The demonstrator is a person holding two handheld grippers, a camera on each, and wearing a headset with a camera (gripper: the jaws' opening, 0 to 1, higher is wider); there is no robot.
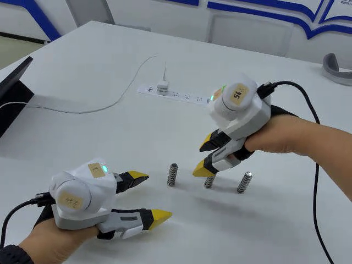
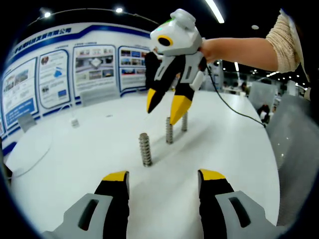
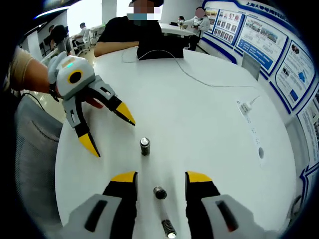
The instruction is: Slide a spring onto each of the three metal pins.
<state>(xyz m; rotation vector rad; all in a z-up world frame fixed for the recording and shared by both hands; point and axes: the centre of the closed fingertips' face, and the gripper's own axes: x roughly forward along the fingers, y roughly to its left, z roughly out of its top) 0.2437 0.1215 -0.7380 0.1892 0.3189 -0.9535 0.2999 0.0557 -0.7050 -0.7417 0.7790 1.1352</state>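
Three small coiled springs stand upright in a row on the white table: the left one (image 1: 172, 174), the middle one (image 1: 209, 181) and the right one (image 1: 245, 182). From above, a metal pin tip shows inside the nearest coils (image 3: 160, 192). My right gripper (image 1: 201, 159) hovers open just above the middle spring, holding nothing. In its own view the jaws (image 3: 161, 177) straddle the row of springs from above. My left gripper (image 1: 149, 196) rests low at the front left, open and empty, pointing at the left spring (image 2: 145, 149).
A white power strip (image 1: 176, 94) with a plug and a thin cable lies further back on the table. A dark screen edge (image 1: 14, 91) stands at the far left, and a grey curved object (image 1: 336, 69) lies at the back right. A person (image 3: 132, 32) sits across the table.
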